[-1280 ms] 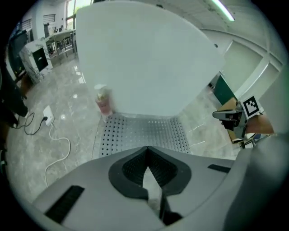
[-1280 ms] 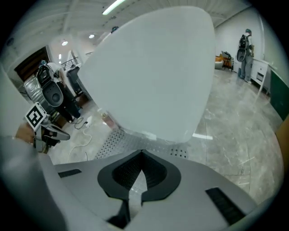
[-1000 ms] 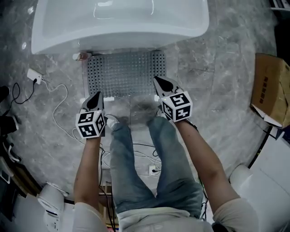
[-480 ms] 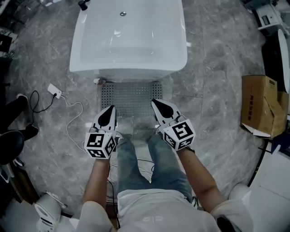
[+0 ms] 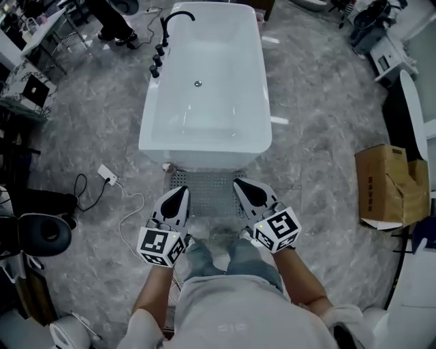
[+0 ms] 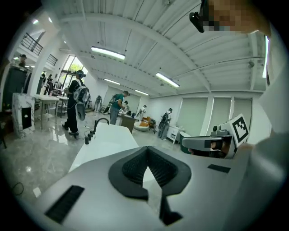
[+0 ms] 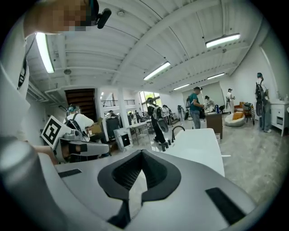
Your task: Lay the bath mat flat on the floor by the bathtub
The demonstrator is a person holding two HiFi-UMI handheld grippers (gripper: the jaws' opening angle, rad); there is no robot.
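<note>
The grey perforated bath mat lies flat on the marble floor against the near end of the white bathtub. My left gripper and right gripper hang side by side high above the mat's near edge, both shut with nothing in them. They point roughly level toward the tub. In the left gripper view the closed jaws face the tub. The right gripper view shows closed, empty jaws and the tub beyond. My legs hide the mat's near part.
A cardboard box stands on the floor at the right. A white power strip with cable lies left of the mat. A black faucet stands at the tub's far left corner. People stand by tables farther back.
Both grippers and the head camera have risen far above the floor, so the tub and mat look smaller. The mat stays flat where it lay.
</note>
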